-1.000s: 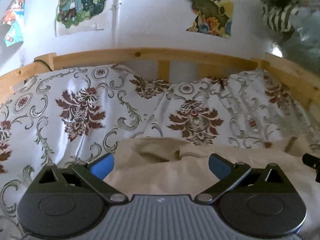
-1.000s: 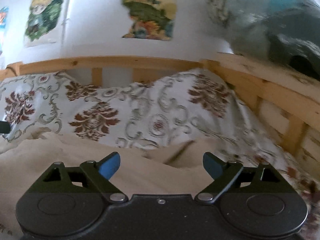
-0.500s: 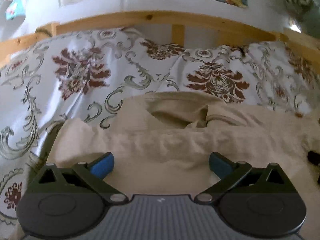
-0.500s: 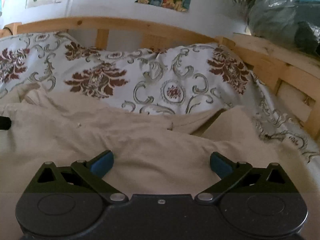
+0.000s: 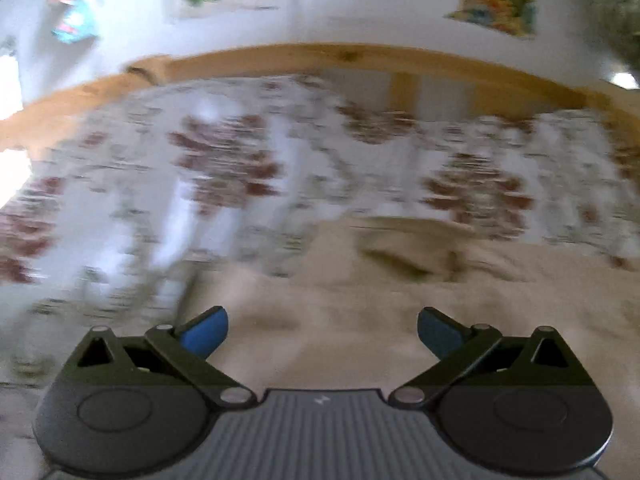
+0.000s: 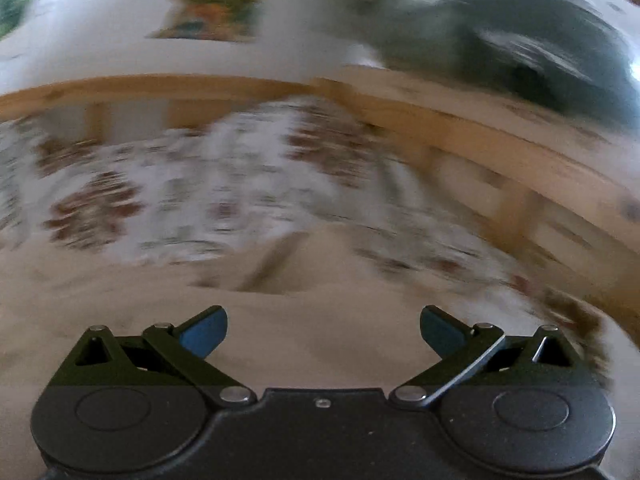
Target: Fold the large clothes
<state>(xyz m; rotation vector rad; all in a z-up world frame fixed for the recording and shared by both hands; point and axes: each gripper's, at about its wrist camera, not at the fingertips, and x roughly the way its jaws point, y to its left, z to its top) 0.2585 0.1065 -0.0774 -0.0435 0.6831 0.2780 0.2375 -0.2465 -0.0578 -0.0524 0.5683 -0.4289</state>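
A large beige garment [image 5: 360, 304] lies spread on a bed with a white floral cover [image 5: 224, 168]. Both views are motion-blurred. My left gripper [image 5: 322, 330] is open and empty, its blue pads [image 5: 204, 330] wide apart over the garment's left part. The garment also fills the lower part of the right wrist view [image 6: 320, 320]. My right gripper [image 6: 323, 330] is open and empty above the garment's right part, with a dark fold [image 6: 272, 264] just ahead of it.
A wooden bed rail [image 5: 340, 56] runs along the far side and continues down the right [image 6: 500, 148]. Posters [image 5: 496, 4] hang on the white wall. A bundle of dark and teal bags [image 6: 520, 40] sits above the right rail.
Both grippers have tilted back up from looking down at the garment. More wall and rail show, and the views are now blurred. Both stay open and empty.
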